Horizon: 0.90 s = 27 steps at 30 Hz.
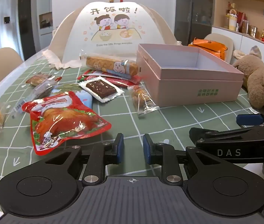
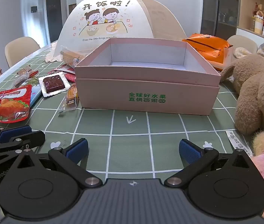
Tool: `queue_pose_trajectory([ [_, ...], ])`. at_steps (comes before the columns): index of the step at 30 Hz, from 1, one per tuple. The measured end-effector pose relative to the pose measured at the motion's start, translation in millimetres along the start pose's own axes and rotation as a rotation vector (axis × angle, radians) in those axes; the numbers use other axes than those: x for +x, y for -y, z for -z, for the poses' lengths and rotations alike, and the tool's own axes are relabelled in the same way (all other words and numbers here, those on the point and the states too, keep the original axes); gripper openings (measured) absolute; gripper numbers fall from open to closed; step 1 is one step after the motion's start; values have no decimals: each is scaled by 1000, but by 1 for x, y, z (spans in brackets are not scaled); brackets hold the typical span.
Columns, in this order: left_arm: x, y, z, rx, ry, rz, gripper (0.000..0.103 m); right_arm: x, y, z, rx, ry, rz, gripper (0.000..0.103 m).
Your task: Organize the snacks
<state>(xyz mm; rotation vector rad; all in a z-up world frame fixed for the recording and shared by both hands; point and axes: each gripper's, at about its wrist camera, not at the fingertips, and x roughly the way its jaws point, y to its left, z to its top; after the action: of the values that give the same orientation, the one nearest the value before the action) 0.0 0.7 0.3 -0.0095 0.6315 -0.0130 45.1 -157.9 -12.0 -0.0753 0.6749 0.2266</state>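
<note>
Green checked tablecloth [image 2: 132, 145] carries the scattered snacks, a red roast-chicken pouch [image 1: 62, 119] and a dark wrapped bar [image 1: 101, 87] left of the open pink box [image 2: 146, 85], while the left gripper [image 1: 131, 147], narrowly parted, and the right gripper [image 2: 133, 149], spread wide, hold nothing.

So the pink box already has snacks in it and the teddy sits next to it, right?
Not quite. The pink box is empty: the right wrist view shows only its bare white inside. The snacks, like the red chicken packet, lie on the table beside it. The teddy does sit next to it.
</note>
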Motion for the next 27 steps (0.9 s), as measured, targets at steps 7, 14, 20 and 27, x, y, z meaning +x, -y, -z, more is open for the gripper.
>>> queue_pose_trajectory([
  [7,0,0,0,8,-1,-5,26,-1,0,0,2,0,-2,103],
  [14,0,0,0,12,0,-9,27,0,-2,0,-1,0,-5,103],
  [20,0,0,0,12,-1,-9,27,-1,-2,1,0,1,-6,103],
  [27,0,-1,0,14,0,-11,27,-2,-3,2,-1,1,-5,103],
])
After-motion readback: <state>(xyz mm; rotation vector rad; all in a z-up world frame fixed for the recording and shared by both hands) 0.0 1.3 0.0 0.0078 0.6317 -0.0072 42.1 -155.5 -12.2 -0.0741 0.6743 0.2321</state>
